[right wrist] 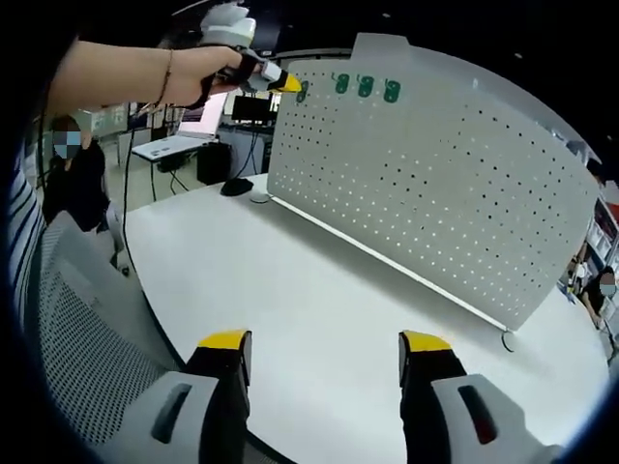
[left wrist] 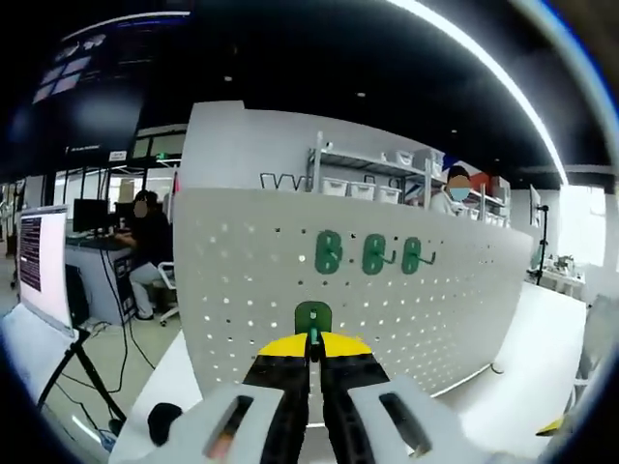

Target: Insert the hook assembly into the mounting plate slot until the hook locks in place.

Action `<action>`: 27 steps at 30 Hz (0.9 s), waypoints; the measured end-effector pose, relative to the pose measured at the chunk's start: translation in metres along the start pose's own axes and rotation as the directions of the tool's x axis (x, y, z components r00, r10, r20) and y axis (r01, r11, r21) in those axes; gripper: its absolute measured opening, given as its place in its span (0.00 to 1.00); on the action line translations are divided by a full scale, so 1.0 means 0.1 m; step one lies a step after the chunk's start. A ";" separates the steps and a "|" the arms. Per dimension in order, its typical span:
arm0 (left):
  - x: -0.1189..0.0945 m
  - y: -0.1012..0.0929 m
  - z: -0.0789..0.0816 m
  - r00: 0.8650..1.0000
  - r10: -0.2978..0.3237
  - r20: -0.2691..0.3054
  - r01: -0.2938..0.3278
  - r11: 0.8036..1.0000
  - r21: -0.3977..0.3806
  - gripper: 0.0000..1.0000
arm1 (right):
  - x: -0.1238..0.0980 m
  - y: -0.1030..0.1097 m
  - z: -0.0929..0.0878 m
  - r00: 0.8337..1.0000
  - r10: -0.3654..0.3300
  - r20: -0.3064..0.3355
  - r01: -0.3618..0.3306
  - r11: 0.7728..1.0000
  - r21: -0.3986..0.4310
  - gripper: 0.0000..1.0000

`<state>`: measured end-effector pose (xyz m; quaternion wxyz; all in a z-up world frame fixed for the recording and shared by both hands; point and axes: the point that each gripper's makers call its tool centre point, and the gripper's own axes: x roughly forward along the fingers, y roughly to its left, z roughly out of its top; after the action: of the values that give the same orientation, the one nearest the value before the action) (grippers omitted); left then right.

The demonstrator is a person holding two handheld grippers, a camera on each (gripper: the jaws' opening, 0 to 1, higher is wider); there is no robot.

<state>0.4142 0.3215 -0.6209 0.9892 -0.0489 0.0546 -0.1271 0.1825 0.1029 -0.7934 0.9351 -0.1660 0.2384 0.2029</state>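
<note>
Left gripper (left wrist: 312, 346) rose from bottom centre of the left gripper view, yellow-tipped jaws pressed together on a green hook (left wrist: 312, 318), its rounded plate held flat against or just in front of the white pegboard (left wrist: 242, 280); contact with the board could not be told. Three more green hooks (left wrist: 372, 253) hung in a row on the board, above and to the right of the held one, in the centre of the frame. Beyond the board, upper centre, stood grey shelving (left wrist: 372, 184) with white bins. At far left sat a lit monitor (left wrist: 32, 253), with a seated person (left wrist: 145, 251) behind it.

In the right gripper view, right gripper (right wrist: 326, 353) sat at bottom centre, jaws spread wide with nothing between them, over the bare white table (right wrist: 319, 290). Pegboard (right wrist: 435, 184) stood upright across the table's far side, filling the upper right. At upper left, a person's hand (right wrist: 198, 72) held the left gripper (right wrist: 280, 83) up to the board's top corner, the green hook (right wrist: 302, 91) at its tip, beside the three hung hooks (right wrist: 366, 86). Mesh chair back (right wrist: 87, 329) at lower left.
</note>
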 end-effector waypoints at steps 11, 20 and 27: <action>0.16 0.12 0.23 0.998 0.043 0.051 -0.044 0.999 0.025 0.02 | 0.01 0.01 -0.01 1.000 0.010 -0.002 -0.010 1.000 0.012 0.58; 0.26 0.20 0.35 0.995 0.070 0.073 -0.073 0.997 0.035 0.02 | 0.02 0.01 -0.02 1.000 0.007 -0.007 -0.007 1.000 0.017 0.58; 0.35 0.12 0.48 0.992 0.072 0.100 -0.079 0.995 0.062 0.02 | 0.01 -0.02 -0.03 1.000 -0.002 -0.012 0.003 1.000 0.019 0.57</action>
<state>0.4563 0.3284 -0.5780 0.9958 -0.0201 0.0038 -0.0888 0.1832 0.1006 -0.7960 0.9354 -0.1588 0.2456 0.1985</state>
